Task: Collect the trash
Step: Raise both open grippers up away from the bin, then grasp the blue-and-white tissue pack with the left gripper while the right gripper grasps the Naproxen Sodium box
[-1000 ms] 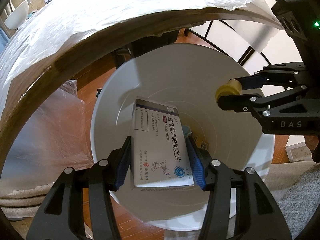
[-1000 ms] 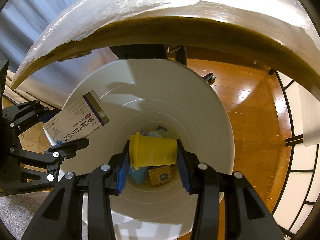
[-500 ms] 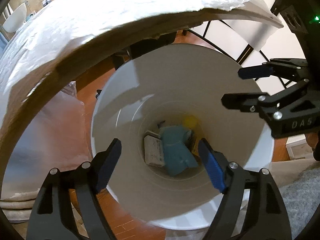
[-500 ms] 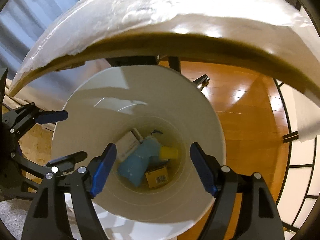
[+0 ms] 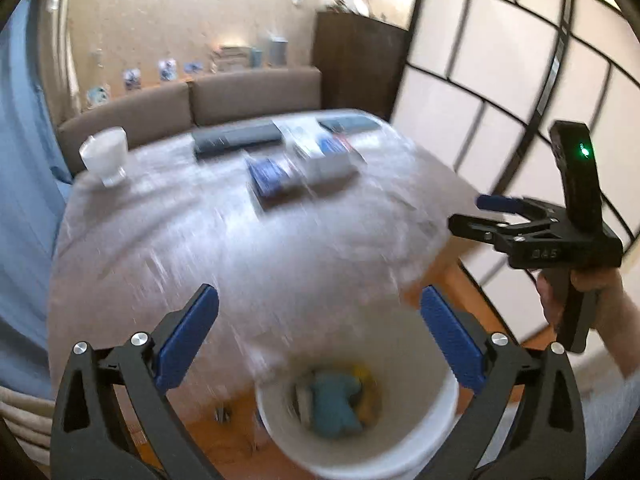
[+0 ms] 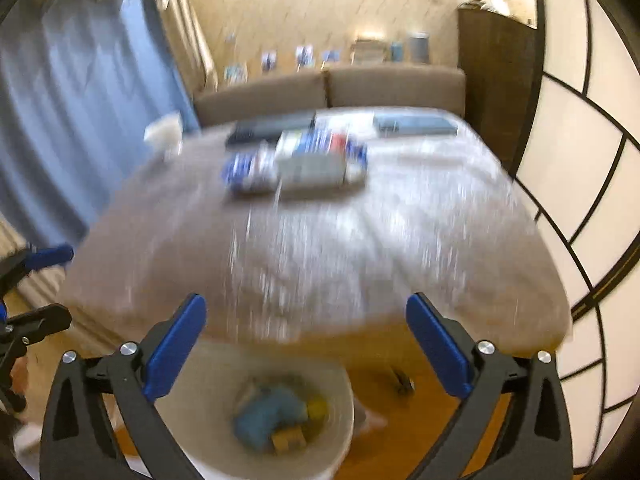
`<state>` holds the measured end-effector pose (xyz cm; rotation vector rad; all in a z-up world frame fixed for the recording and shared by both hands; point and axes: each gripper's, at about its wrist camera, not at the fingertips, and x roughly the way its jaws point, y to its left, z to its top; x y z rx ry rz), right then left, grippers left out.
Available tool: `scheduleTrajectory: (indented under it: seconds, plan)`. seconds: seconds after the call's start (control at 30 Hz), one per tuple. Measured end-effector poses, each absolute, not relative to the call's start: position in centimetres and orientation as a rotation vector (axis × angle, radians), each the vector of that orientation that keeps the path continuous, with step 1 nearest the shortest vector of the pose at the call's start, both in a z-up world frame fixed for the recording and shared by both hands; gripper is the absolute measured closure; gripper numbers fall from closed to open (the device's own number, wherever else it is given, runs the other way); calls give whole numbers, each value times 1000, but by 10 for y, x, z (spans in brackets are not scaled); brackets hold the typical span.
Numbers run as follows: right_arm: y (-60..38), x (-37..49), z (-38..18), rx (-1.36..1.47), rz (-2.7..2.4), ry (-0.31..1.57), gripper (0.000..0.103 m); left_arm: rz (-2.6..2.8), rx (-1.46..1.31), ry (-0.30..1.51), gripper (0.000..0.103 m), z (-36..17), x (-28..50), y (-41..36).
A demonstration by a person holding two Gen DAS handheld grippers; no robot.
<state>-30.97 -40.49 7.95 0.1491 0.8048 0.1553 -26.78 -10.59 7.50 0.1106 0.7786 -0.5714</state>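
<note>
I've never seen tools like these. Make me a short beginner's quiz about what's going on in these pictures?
1. True or false: the left gripper is holding a box.
2. Where does the white bucket stand: A) on the table, B) on the floor by the table's near edge, C) on the sofa?
3. Name one colour among the trash in the bucket.

Key: 1 false, its jaws have just been opening, nothing between them; 2 B; 3 blue or yellow.
</note>
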Motion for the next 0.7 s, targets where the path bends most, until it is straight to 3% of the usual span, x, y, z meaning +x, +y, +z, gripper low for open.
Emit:
scheduleTrajectory:
  seconds: [0.4, 0.7]
  plan:
    - [-374, -150, 70, 142, 155, 806, 5, -428, 159, 815, 2, 39, -143, -155]
    - [-351, -109, 39, 44, 157, 887, 5, -423, 160, 864, 2, 20, -102, -181]
